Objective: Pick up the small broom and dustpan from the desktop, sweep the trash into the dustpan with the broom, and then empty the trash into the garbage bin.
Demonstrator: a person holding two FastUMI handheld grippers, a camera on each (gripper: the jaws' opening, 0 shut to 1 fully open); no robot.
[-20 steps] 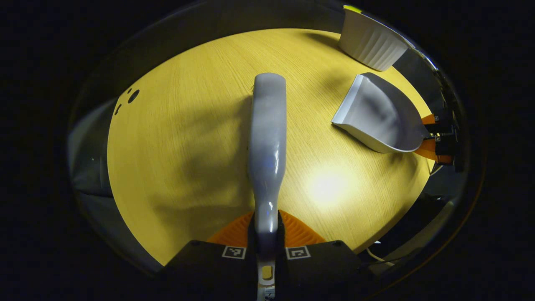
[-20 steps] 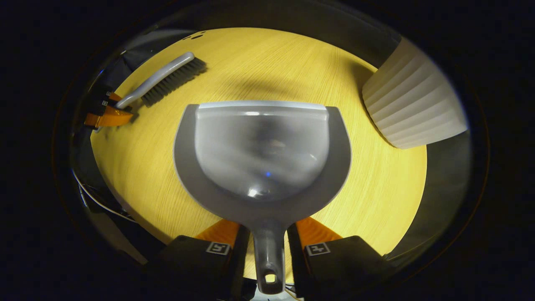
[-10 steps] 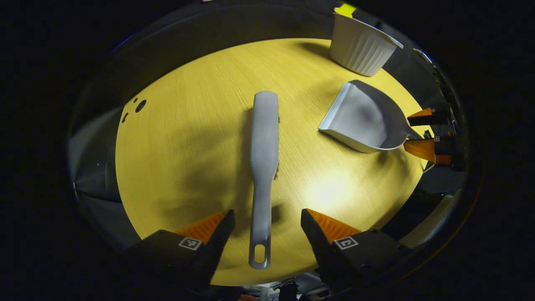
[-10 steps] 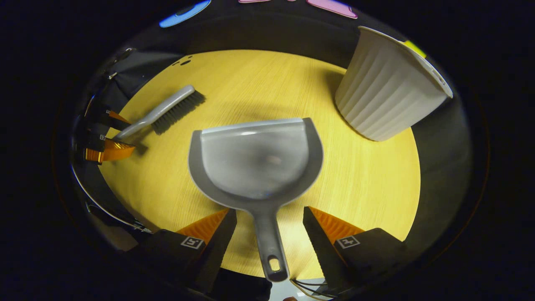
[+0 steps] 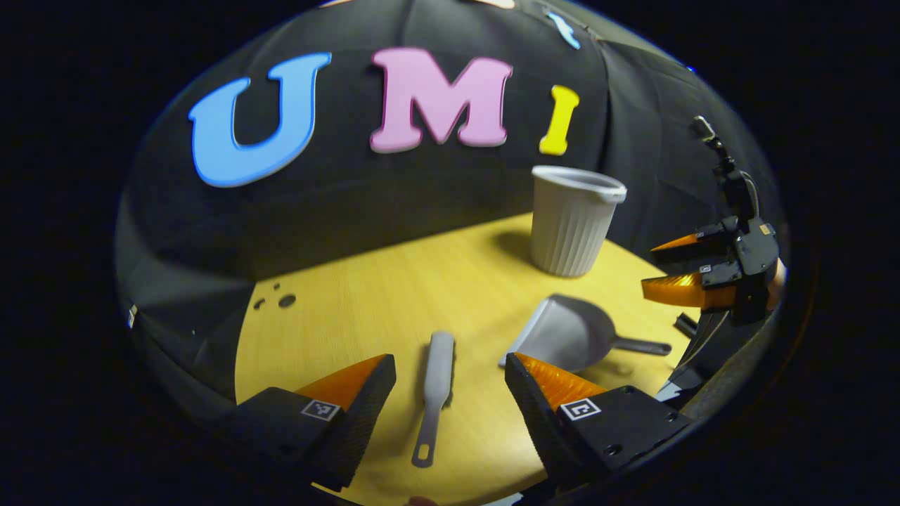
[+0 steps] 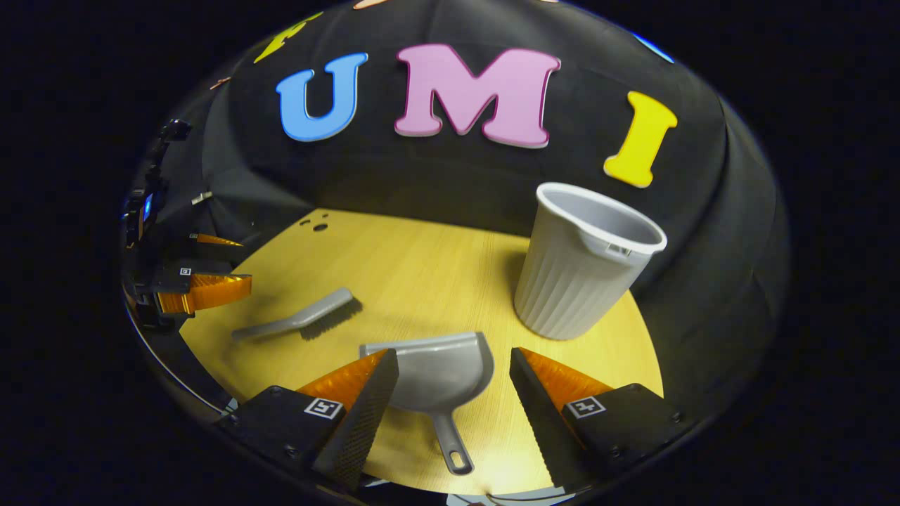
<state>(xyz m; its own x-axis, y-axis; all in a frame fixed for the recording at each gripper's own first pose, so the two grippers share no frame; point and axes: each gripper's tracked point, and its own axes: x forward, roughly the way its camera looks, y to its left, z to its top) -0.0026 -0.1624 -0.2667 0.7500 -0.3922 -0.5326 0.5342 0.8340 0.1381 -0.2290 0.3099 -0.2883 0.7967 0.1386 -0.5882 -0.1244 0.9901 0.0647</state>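
In the left gripper view the left tongs [image 5: 450, 393] stand wide apart with nothing between them, raised above the bench [image 5: 394, 288]. Just beyond them the broom [image 5: 436, 383] lies flat on the wood, its thin handle with the hanging hole pointing back toward the tongs and its head pointing away. In the right gripper view the right tongs [image 6: 453, 393] are likewise wide and empty, and the dustpan [image 6: 436, 376] rests on the bench just past them, its handle toward the camera and its open lip away.

Both tools look like light, stiff, smooth plastic. The slim handles are the natural place to take hold, pinched across the narrow sides, well up from the holed end so they do not swing or slip in the grip. The broom's bristles are soft and give no purchase.

Farther back, to the right of the dustpan, the ribbed white bin [image 6: 587, 263] stands upright near the bench's far edge, open at the top; it looks light enough to tip if knocked. No trash can be made out on the bench.
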